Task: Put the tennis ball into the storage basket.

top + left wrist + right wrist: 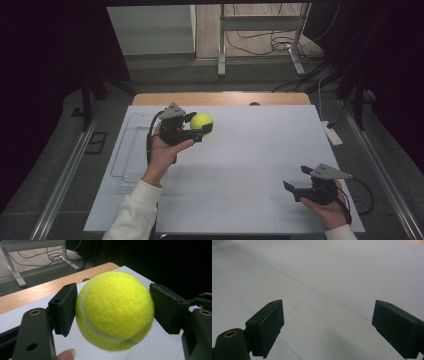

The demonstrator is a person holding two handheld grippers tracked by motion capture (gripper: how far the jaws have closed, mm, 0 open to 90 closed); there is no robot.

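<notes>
I hold the tennis ball [201,122] in the left gripper [199,131]; its jaws press on both sides of the ball, lifted above the counter [240,170] near the far edge, left of the middle. My right gripper [295,187] rests near the front right corner, jaws wide with nothing between them.

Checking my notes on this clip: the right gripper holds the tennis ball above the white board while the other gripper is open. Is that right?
Not quite: the left gripper holds the tennis ball, as the left gripper view shows. The right gripper is the open one, above the white board.
</notes>
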